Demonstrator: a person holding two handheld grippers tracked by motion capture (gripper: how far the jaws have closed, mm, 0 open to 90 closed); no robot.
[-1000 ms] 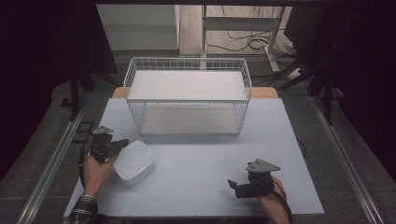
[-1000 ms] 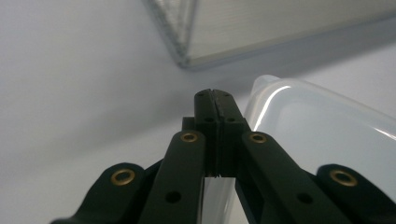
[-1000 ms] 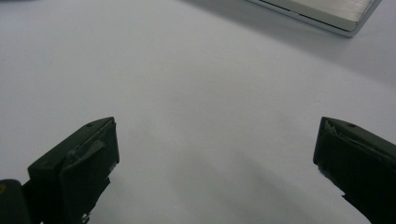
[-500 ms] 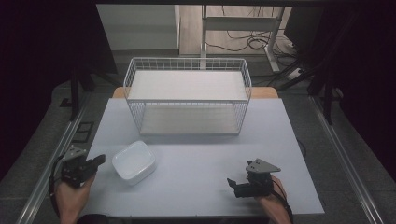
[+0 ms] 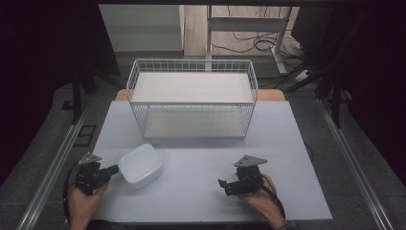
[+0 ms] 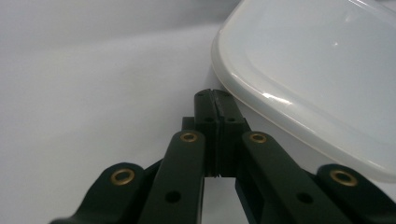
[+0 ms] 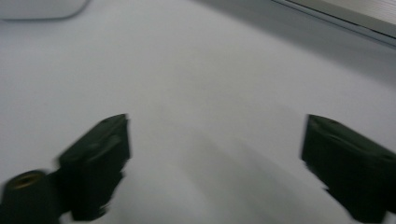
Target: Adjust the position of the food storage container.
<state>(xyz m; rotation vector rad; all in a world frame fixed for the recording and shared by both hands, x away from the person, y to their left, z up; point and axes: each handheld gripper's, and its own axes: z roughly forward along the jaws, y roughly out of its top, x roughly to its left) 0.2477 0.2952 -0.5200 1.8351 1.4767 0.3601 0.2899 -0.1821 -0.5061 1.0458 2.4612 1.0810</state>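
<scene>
while the left gripper lies low at the near left of the white table, its two black jaws are pressed flat together with nothing between them, as the left gripper view shows, where the closed tips sit just beside the rounded rim of the white plastic container. whether the tips actually touch that rim cannot be told. in the high view the container rests upside down on the table's near left part, just right of the left gripper and well in front of the white wire basket that stands at the far middle of the table. the left hand grips the tool from below, a cable trailing off its left side. the right gripper lies at the near right, well apart from the container, pointing left, held by the right hand. its jaws stand wide apart over bare table in the right gripper view, blurred, and have just been closing a little, with nothing between them. a corner of the container shows far off at the upper left there.
</scene>
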